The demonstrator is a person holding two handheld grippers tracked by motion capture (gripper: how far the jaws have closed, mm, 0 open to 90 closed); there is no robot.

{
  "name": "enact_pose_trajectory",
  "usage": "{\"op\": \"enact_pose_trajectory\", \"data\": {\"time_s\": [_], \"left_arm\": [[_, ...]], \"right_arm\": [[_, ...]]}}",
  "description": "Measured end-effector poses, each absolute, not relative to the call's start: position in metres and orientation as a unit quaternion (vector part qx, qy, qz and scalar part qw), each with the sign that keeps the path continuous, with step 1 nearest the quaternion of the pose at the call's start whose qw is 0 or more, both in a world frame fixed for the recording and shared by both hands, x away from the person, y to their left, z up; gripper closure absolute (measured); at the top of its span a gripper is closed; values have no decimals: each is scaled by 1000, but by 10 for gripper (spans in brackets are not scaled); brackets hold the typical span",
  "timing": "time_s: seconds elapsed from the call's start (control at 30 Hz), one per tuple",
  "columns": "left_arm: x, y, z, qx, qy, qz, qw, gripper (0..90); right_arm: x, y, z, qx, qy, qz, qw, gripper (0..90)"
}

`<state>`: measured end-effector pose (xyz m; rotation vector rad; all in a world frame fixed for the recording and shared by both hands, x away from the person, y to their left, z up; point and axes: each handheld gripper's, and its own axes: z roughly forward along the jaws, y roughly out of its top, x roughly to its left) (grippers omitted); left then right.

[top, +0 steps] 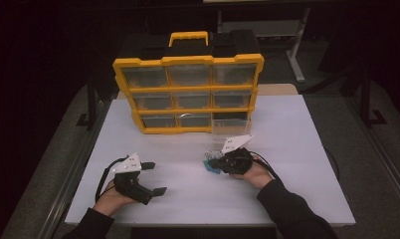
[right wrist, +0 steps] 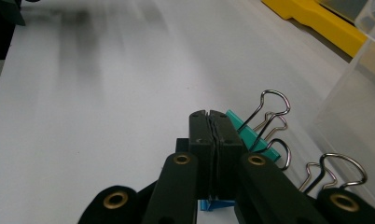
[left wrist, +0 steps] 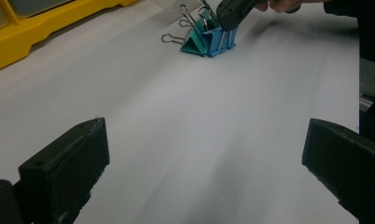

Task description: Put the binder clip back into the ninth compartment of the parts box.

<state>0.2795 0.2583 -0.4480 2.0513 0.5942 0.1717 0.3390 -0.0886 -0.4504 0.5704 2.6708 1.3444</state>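
Note:
A blue binder clip [left wrist: 220,39] and a teal binder clip [left wrist: 192,44] stand together on the white table [top: 287,149], their wire handles up. My right gripper [right wrist: 209,116] is shut, its jaws pressed together right over the blue clip [right wrist: 216,204], apparently on its wire handle. The teal clip [right wrist: 251,135] lies just to the right of the jaws. In the high view the clips [top: 210,167] sit at the right gripper's [top: 215,162] tip. My left gripper [top: 154,178] rests on the table at the near left, open and empty [left wrist: 206,140].
A yellow organiser [top: 188,94] with several clear drawers stands upright at the table's far side. One clear drawer [top: 230,124] is out on the table in front of its lower right corner, close to the clips [right wrist: 358,93].

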Motion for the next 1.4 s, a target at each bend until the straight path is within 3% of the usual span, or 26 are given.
{"op": "enact_pose_trajectory", "data": {"time_s": [1.4], "left_arm": [[283, 260, -454, 839, 244, 78, 480, 7]], "right_arm": [[330, -91, -389, 185, 864, 465, 46, 872]]}}
